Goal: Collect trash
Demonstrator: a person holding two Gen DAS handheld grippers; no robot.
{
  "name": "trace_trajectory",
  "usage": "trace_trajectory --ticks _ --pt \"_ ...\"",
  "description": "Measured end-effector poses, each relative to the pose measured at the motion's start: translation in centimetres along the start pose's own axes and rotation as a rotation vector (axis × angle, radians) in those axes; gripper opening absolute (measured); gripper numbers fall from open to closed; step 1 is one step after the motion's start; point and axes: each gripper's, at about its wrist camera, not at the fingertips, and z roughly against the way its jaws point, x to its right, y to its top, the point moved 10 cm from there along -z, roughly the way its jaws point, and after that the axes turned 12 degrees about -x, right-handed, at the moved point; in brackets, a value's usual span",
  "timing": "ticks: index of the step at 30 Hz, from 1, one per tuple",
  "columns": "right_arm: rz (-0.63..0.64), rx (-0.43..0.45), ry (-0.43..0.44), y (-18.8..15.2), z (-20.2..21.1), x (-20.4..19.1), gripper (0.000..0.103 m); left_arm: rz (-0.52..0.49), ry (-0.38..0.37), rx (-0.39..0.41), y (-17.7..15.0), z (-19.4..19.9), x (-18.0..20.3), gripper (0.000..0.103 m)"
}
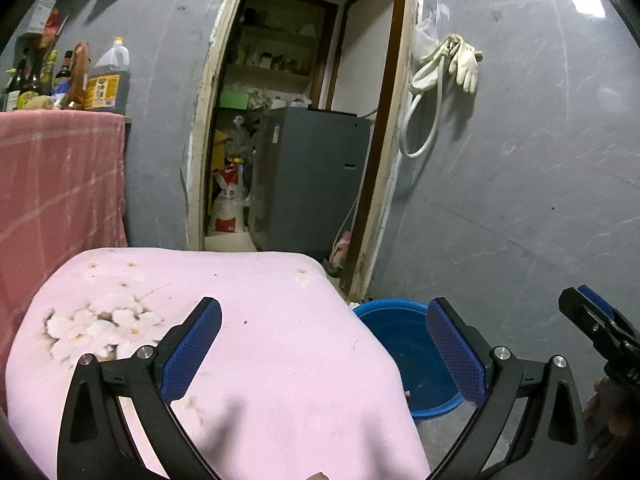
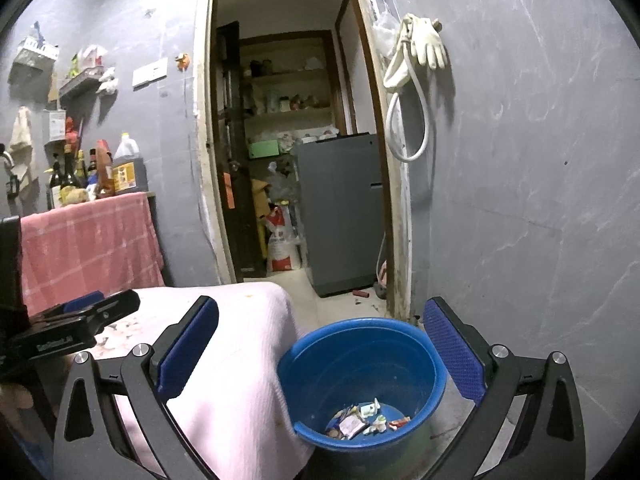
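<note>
- My left tongs [image 1: 324, 348] hang spread wide above the pink flowered cloth [image 1: 248, 320] on the counter, with nothing between the blue pads [image 1: 192, 350] and nothing touched.
- Right of the cloth's edge, on the floor, stands the blue bucket [image 2: 436, 364]; the trash [image 2: 366, 420] lies as small wrappers and scraps at its bottom.
- My right tongs [image 2: 320, 350] are just as wide apart, held over the bucket's mouth, gripping nothing and clear of the rim.
- Behind, an open doorway [image 2: 288, 120] shows a grey fridge [image 2: 344, 208]; gloves [image 2: 428, 48] hang on the wall.
</note>
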Motion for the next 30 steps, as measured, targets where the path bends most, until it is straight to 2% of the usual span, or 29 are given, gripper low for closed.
trace_trajectory --ticks 7,14,30 --pt "0.030 0.037 -0.018 -0.6 3.0 -1.4 0.103 -0.007 0.014 0.046 -1.8 3.9 -0.1 0.100" --pt "0.039 0.050 -0.025 -2.1 4.8 -2.4 0.103 -0.010 0.041 0.053 -3.4 6.2 -1.0 0.101" --pt "0.046 0.066 0.002 -6.4 6.0 -4.5 0.103 -0.005 0.142 0.053 -9.2 8.6 -3.0 0.101"
